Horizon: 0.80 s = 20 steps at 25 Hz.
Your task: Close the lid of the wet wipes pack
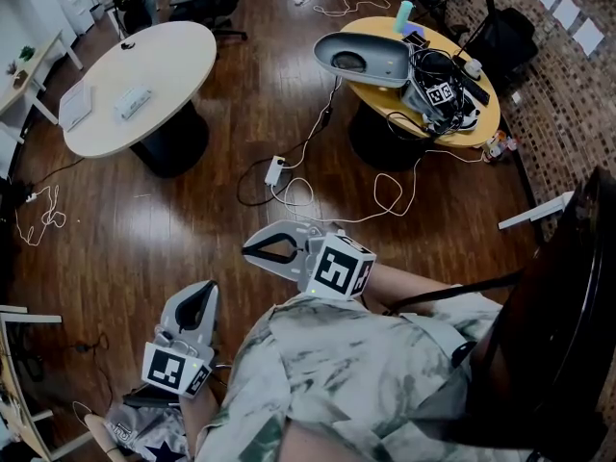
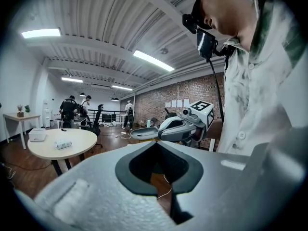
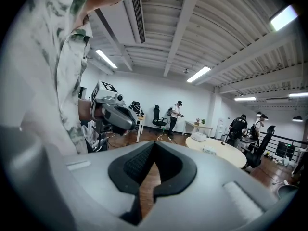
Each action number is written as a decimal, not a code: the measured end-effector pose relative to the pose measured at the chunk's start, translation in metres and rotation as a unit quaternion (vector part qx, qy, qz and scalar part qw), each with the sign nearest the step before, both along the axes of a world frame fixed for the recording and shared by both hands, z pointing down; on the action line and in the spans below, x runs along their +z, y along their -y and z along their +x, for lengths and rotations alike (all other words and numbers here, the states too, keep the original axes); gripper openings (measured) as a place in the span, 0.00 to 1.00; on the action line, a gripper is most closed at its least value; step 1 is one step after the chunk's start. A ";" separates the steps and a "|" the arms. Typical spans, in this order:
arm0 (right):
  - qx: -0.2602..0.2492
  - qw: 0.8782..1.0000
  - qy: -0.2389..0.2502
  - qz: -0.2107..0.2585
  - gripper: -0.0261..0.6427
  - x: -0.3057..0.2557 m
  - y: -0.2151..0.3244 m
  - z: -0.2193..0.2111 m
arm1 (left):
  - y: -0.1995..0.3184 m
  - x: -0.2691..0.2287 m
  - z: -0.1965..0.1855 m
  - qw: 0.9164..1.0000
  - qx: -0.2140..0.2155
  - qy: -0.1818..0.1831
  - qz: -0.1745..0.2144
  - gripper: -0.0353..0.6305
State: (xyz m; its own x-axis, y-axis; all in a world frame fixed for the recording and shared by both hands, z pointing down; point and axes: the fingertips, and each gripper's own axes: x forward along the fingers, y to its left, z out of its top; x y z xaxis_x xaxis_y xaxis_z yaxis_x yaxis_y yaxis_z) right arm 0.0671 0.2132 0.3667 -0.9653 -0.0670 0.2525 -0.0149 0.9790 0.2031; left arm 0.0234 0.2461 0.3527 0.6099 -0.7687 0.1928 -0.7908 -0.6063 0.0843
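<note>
Left gripper point(image 1: 204, 295): we hold it low at our left side. It has a smooth grey plastic shell, and its two jaws are drawn together at the tips around a dark diamond-shaped hollow with nothing in it.
Right gripper point(image 1: 252, 249): we hold it out in front of our chest. It has the same grey shell and finely textured black pads, and its jaws likewise meet tip to tip and are empty. A marker cube point(image 1: 342, 268) with black-and-white squares sits on its back.
Wipes pack point(image 1: 133, 102): a small, soft-looking white pack lies flat on the round tabletop point(image 1: 183, 56), well apart from both grippers. We cannot tell how its lid stands.
Box point(image 1: 75, 105): flat, white and rectangular, near the pack.
Tabletop: a matte cream disc on a dark drum-shaped base.
Floor point(image 1: 192, 215): glossy dark wooden boards, with thin white cables point(image 1: 310, 196) looping across.
Shirt point(image 1: 366, 373): pale cloth with mottled grey-green blotches.
</note>
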 end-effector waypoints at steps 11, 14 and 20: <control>-0.005 1.000 0.002 0.009 0.05 0.000 -0.003 -0.009 | -0.003 -0.002 -0.010 1.000 -0.004 0.005 0.007 0.06; -0.005 1.000 0.004 0.009 0.05 -0.001 -0.002 -0.011 | -0.002 -0.003 -0.012 1.000 -0.006 0.007 0.008 0.06; -0.006 1.000 0.005 0.011 0.05 -0.001 -0.001 -0.013 | -0.002 -0.001 -0.013 1.000 -0.006 0.008 0.007 0.06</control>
